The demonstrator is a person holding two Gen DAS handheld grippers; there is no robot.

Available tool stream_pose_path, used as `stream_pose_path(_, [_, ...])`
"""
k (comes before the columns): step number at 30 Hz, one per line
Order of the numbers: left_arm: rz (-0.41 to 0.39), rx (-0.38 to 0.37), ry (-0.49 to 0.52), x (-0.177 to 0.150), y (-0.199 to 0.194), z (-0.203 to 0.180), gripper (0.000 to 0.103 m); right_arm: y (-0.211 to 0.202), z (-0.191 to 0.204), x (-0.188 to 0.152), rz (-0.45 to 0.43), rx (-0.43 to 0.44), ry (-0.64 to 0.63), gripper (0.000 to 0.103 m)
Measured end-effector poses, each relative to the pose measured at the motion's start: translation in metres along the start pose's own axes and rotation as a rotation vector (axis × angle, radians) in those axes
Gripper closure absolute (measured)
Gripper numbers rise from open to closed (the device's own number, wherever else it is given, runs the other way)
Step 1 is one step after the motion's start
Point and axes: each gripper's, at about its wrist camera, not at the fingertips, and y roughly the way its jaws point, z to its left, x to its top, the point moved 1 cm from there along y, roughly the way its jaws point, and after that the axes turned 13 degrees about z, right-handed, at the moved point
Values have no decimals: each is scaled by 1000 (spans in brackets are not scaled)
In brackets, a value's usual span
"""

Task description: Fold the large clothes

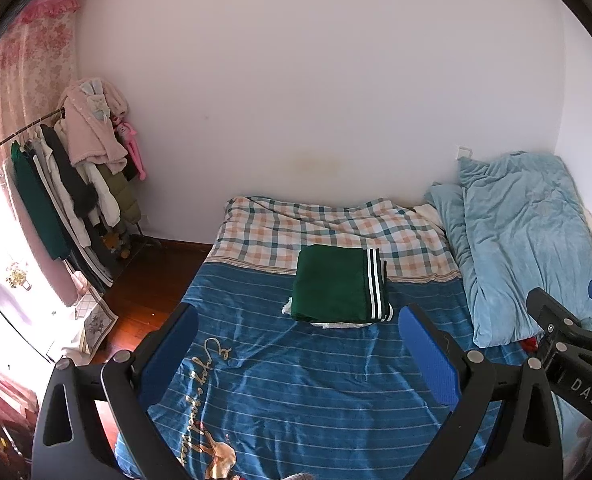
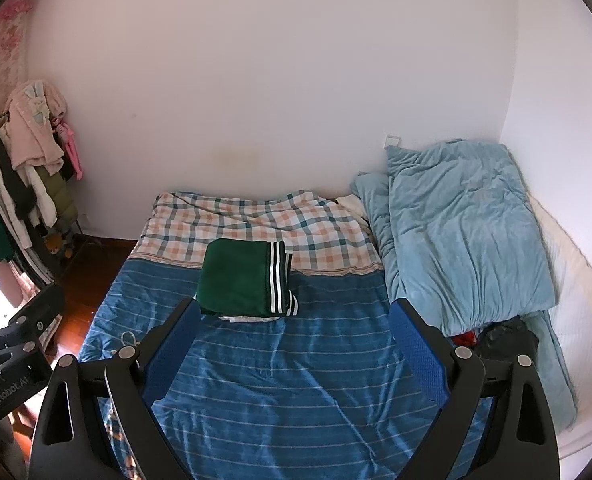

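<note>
Toward twelve o'clock from where both grippers hung, a green garment (image 1: 330,284) lay folded into a neat rectangle on the bed (image 1: 296,380), straddling the seam where the blue striped sheet met the plaid blanket (image 1: 328,224). White stripes on dark trim ran down its three o'clock edge, and a scrap of white cloth (image 2: 247,319) peeked out from beneath its near side. At two o'clock a pale blue quilt (image 2: 464,232) was heaped against the wall; at nine o'clock a clothes rack (image 1: 71,184) stood crowded with coats.

The left gripper (image 1: 296,356) was spread wide and held nothing, well short of the garment. The right gripper (image 2: 296,352) stood likewise released and empty, its left finger tip appearing just beside the bundle's near corner, though whether it touched the cloth I could not tell.

The fold looked finished, or nearly so. The fabric seemed soft and fairly thick, light enough to lift, yet limp; I judged it would sag and spill open if pinched at one corner. Taking all layers together at the two near corners seemed the safest hold.
</note>
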Motion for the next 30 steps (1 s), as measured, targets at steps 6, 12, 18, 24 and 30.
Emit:
stream_pose_path(6, [3,1,-3,1,-1,3,1,-2,1,0,0,0,0,7])
stream_pose_path(12, [5,10,-11,2,0,10,1,2,3,7,0,7,-8,7])
stream_pose_path(18, [9,17,-18,3,3,15,1,6,7,16,-3,19,-19,7])
stream_pose_path(24, [8,20,-15,3,4,17,1,7,9,17,-7,22,-21,7])
stream_pose_path(30, [11,18,-17,3,4,17,1,8,9,17,-4,25,-25,7])
